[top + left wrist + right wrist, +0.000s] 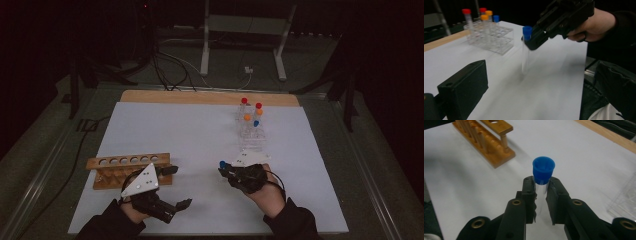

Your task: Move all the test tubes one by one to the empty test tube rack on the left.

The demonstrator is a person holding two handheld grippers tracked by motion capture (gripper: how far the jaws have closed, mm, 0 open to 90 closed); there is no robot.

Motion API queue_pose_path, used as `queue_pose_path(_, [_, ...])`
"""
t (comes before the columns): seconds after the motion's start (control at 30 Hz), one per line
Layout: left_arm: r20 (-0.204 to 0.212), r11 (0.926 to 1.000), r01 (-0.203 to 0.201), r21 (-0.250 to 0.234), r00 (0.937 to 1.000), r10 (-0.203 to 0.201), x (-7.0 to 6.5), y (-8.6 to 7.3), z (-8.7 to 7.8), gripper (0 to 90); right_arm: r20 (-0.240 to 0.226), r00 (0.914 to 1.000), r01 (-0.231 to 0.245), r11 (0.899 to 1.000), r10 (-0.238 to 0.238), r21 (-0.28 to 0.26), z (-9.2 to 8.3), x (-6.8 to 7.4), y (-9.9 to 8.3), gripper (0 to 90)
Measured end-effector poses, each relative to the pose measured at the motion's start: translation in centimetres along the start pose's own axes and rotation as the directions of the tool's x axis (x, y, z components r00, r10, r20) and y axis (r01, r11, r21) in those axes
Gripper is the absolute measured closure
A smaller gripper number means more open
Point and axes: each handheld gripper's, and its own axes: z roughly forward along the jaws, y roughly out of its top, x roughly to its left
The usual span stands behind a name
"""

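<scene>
- My right tongs [541,192] are clamped on a clear tube [539,195] with a blue cap [543,170]; the pads press the glass just under the cap.
- In the left gripper view I see that tube [525,58] hanging upright below the right tongs [530,41], its lower end clear of the worktop [549,82].
- From above, the right tongs [226,170] sit over the white sheet, just in front of the clear rack [251,136].
- My left tongs [181,186] stand wide apart with nothing between them; one jaw lies by the wooden rack [129,170], the other nearer me.
- In the left gripper view one black jaw sits low on the left and the other at the right edge, with bare sheet between.
- The wooden rack [485,140] stands at the left of the worktop, its row of holes on top; I can't make out any tube in it.
- The clear rack [490,37] stands toward the far right of the worktop and holds tubes with red, orange and blue caps.
- A wooden board [210,97] edges the far side of the sheet.
</scene>
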Motion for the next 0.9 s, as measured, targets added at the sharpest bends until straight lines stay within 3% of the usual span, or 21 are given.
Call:
queue_pose_path(0.53, [0.087,0.9996,-0.024,0.011,0.9960,0.023,1.0,2.2,3.3,6.9,-0.091,0.9954,0.029,0.999,-0.030,-0.013,-0.1,2.3,-0.5,77.1])
queue_pose_path(0.73, [0.097,0.9997,-0.025,0.001,0.9949,0.025,1.2,2.6,4.3,17.3,-0.102,0.9942,0.032,0.999,-0.034,-0.014,-0.2,2.7,-0.4,77.1])
queue_pose_path(0.9, [0.089,0.9997,-0.024,0.001,0.9958,0.023,1.3,2.4,5.2,32.2,-0.109,0.9934,0.035,0.999,-0.037,-0.018,-0.2,2.8,-0.3,77.1])
